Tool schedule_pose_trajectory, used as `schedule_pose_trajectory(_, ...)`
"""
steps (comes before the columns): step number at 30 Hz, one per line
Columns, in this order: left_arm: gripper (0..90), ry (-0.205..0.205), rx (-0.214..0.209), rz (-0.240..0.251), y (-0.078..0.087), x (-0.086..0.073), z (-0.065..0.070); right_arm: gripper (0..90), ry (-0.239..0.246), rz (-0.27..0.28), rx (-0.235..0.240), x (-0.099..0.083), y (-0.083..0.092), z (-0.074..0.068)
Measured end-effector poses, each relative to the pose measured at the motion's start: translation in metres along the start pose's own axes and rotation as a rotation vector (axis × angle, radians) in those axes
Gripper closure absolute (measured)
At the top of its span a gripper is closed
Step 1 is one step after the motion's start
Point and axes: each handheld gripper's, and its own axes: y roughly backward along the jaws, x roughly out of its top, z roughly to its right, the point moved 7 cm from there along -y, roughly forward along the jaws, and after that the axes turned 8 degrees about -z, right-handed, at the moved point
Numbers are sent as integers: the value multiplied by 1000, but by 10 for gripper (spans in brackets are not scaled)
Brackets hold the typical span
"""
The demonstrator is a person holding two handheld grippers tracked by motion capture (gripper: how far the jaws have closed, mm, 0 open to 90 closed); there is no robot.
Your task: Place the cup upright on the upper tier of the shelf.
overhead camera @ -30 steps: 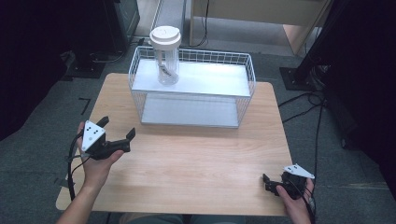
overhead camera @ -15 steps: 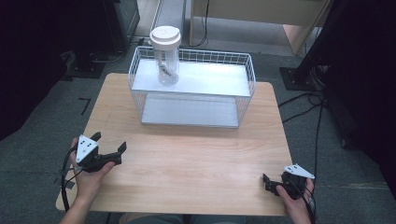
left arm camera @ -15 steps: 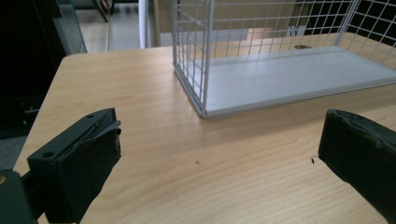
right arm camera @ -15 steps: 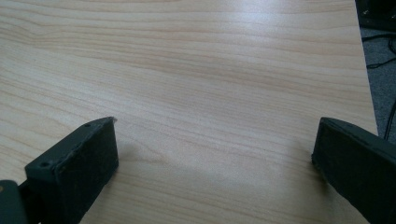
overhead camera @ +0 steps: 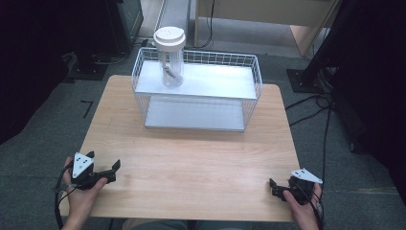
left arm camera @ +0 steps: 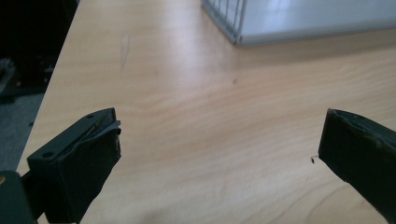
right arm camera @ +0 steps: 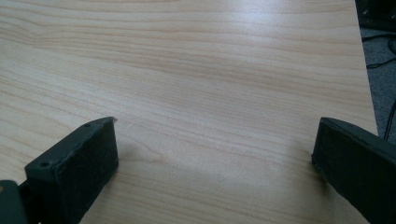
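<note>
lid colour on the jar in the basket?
White lid, on the clear jar; clearest in the high view.

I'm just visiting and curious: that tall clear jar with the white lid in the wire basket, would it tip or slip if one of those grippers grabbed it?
The jar stands tall and narrow with a broad white lid, so a push near the top would probably tip it. Its clear smooth wall looks slippery for the jaws. It seems nearly empty, so likely light. The wire basket walls might catch it.

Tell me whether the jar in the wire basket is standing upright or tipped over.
Upright. The clear jar stands in the wire basket at its far left corner, white lid on top and level, rising above the rim.
</note>
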Motion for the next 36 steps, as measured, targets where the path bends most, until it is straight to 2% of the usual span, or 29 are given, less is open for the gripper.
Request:
schedule_pose_trajectory(2, 0, 4, -12, -26, 0, -3, 0, 2, 1, 0, 0, 0, 0, 0)
schedule_pose_trajectory(4, 0, -15, 15, -63, -2, -8, 1, 2, 1, 0, 0, 0, 0, 0)
schedule_pose_trajectory(7, 0, -59, 33, -111, -6, -13, 5, 2, 1, 0, -1, 0, 0, 0)
schedule_pose_trajectory(9, 0, -66, 34, -158, -11, -15, 6, 2, 1, 0, -1, 0, 0, 0)
schedule_pose_trajectory(11, 0, -55, 16, -173, -13, -15, 6, 2, 1, 0, -1, 0, 0, 0)
schedule_pose_trajectory(13, 0, -45, 23, -191, -15, -15, 5, 2, 1, 0, -1, 0, 0, 0)
schedule_pose_trajectory(14, 0, -48, 29, -203, -15, -16, 5, 2, 1, 0, 0, 0, 0, 0)
schedule_pose_trajectory(17, 0, -83, 94, -256, -20, -18, 6, 2, 0, -1, 0, 0, 0, 0)
schedule_pose_trajectory(19, 0, -112, 110, -256, -21, -17, 10, 2, 0, -1, 0, 0, 0, 0)
schedule_pose_trajectory(22, 0, -114, 74, -262, -22, -18, 13, 2, 0, -1, 0, 0, 0, 0)
schedule_pose_trajectory(26, 0, -87, -30, -305, -24, -20, 14, 2, 0, -1, 0, 0, 0, 0)
schedule_pose_trajectory(30, 0, -81, -28, -304, -25, -20, 13, 2, 1, 0, 0, 0, 0, 0)
schedule_pose_trajectory(33, 0, -53, -2, -302, -26, -18, 9, 2, 1, 0, 0, 0, 0, 0)
schedule_pose_trajectory(36, 0, -68, -14, -306, -27, -18, 11, 2, 0, -1, 0, 0, 0, 0)
